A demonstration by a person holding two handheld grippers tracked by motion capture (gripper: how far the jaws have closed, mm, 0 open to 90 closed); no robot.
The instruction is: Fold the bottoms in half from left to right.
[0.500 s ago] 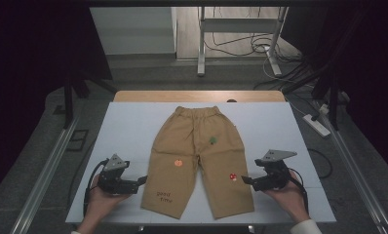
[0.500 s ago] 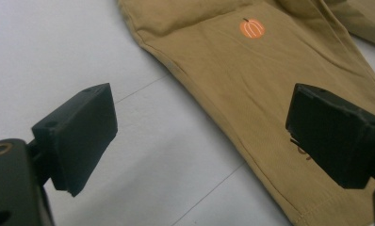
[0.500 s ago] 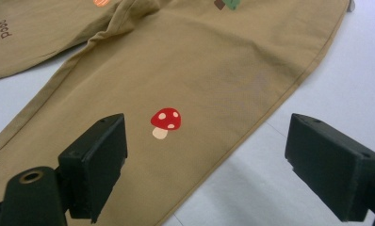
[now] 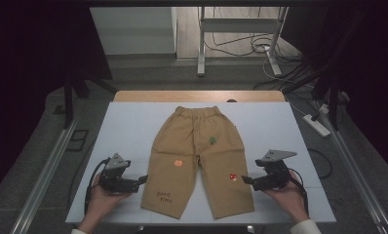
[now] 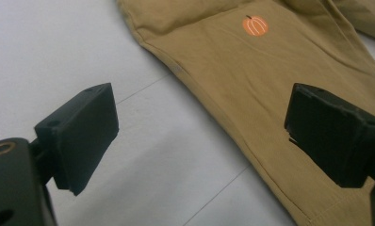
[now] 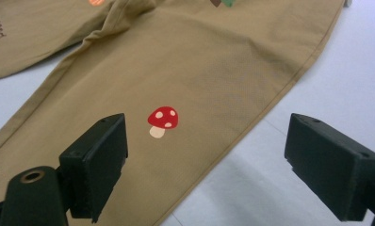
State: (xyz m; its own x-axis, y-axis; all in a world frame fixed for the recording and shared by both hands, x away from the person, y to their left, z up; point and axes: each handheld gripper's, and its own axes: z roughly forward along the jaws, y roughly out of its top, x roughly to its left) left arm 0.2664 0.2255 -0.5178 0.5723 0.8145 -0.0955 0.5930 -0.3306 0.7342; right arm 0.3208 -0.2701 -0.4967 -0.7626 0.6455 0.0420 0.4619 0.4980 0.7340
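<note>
Nothing moved since before. Left gripper (image 4: 144,179) wide open, holds nothing, beside pants (image 4: 197,146) edge. Right gripper (image 4: 244,181) wide open too, over pants edge, empty.

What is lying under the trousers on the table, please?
The trousers lie flat on a pale blue board, which shows all around them. Whatever the cloth covers cannot be seen.

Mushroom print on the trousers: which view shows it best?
The right gripper view: the mushroom is large and sharp, red cap with white spots, on the tan trousers. In the high view it is a tiny red speck on one leg.
</note>
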